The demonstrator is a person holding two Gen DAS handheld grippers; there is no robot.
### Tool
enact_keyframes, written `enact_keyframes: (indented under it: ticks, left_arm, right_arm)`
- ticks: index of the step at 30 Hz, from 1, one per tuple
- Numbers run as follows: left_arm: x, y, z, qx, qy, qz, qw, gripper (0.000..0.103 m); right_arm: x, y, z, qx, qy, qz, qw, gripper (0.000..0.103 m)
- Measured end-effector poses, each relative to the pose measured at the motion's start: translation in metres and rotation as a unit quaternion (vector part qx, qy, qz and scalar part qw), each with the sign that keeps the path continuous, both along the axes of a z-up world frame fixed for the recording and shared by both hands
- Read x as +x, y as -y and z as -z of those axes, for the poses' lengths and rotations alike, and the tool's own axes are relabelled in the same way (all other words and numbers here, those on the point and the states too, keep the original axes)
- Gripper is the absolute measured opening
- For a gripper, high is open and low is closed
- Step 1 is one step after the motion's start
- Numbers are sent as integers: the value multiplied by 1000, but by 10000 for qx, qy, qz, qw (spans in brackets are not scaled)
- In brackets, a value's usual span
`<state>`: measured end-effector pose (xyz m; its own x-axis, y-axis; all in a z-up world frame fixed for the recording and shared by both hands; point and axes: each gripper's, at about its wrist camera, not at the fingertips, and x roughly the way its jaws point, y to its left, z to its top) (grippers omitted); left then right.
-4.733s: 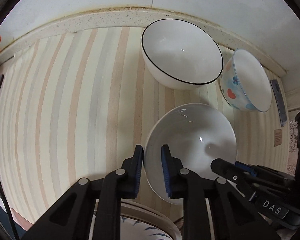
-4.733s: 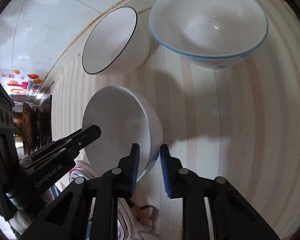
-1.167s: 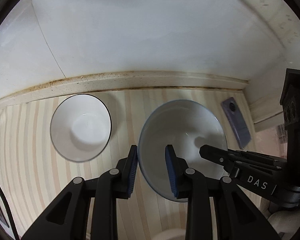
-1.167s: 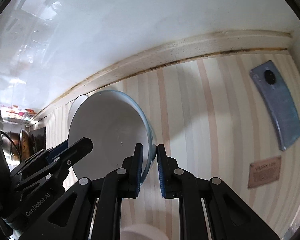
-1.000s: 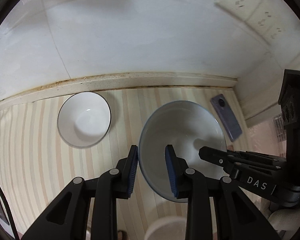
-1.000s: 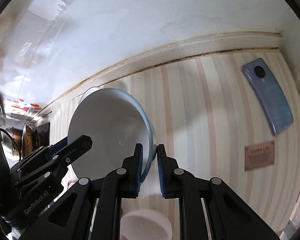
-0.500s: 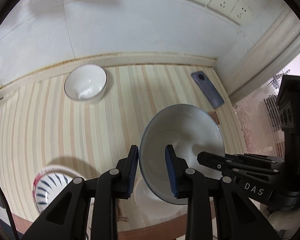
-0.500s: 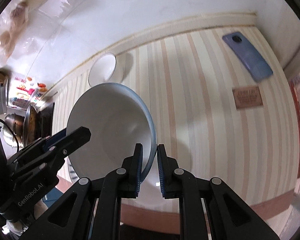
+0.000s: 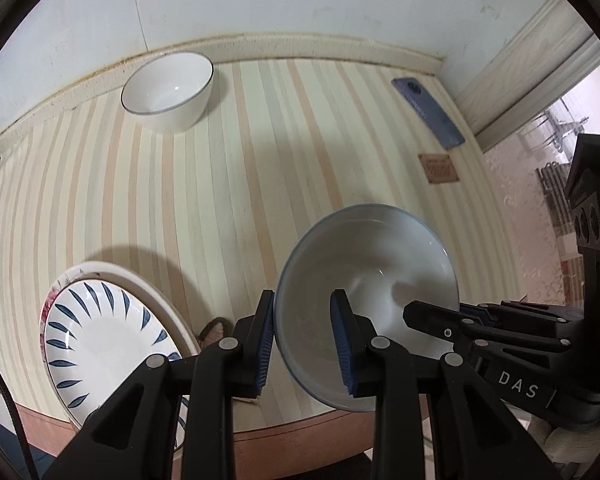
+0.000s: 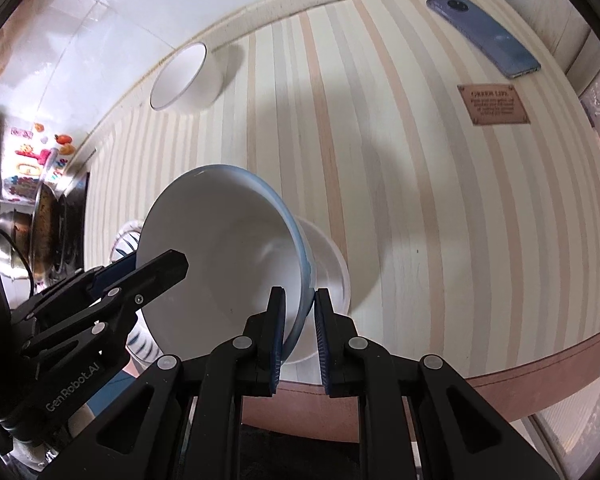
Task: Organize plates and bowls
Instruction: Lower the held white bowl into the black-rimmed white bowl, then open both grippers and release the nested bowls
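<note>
**Blue-rimmed bowl held between two grippers over a white bowl**

Both grippers grip the same bowl [image 9: 366,276], a white one with a pale blue rim, and hold it up off the striped table [image 9: 240,168]. The left gripper [image 9: 305,338] pinches the rim on its side, one blue pad outside the wall and the other inside the bowl. The right gripper [image 10: 299,330] pinches the opposite rim the same way, its two pads pressed close together on the thin edge. From the right wrist view the bowl [image 10: 224,256] is tilted, its mouth turned toward the left gripper, whose black fingers [image 10: 148,276] reach in from that side.

Right under the held bowl sits a plain white bowl [image 10: 328,268] on the table near the front edge. The blue-rimmed one hangs partly over it; I cannot tell whether the two touch.

To the left, near the front edge, lies a stack of plates [image 9: 100,328]: a white one with dark blue leaf strokes on top, and a larger cream one with a bit of red flower pattern showing beneath it. Far back against the wall stands another white bowl with a thin dark rim [image 9: 168,88], well apart from everything else. On the right side of the table lie a blue-grey phone [image 9: 428,112] near the corner and, a little closer, a small brown card [image 9: 438,167] with printing too small to read.
</note>
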<state>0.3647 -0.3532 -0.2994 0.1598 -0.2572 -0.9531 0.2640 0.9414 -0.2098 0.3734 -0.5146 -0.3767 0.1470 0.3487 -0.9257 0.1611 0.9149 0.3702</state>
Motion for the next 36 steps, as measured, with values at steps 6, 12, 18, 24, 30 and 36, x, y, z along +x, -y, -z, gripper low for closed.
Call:
enact_keyframes:
  ticks: [6, 12, 18, 24, 30, 36]
  left_arm:
    - [-3, 0, 13, 107, -94, 51, 9999, 25]
    - [-5, 3, 23, 188, -160, 146, 9996, 25]
    - [-5, 4, 29, 235, -167, 143, 9995, 25]
    - [-5, 1, 30, 198, -195, 124, 9995, 25]
    - [-4, -2, 25, 96, -208, 89, 9997, 25]
    - [16, -30, -11, -120, 135, -314, 9993, 26]
  right_arm:
    - [-5, -4, 15, -20, -150, -16, 9999, 16]
    - [-2, -6, 24, -75, -264, -49, 9996, 16]
    - [1, -12, 28, -137, -291, -59, 9995, 16]
    - [1, -13, 26, -118, -302, -61, 9995, 21]
    - [-1, -3, 21, -66, -375, -75, 9992, 24]
    - [10, 13, -13, 40, -138, 14, 9999, 26]
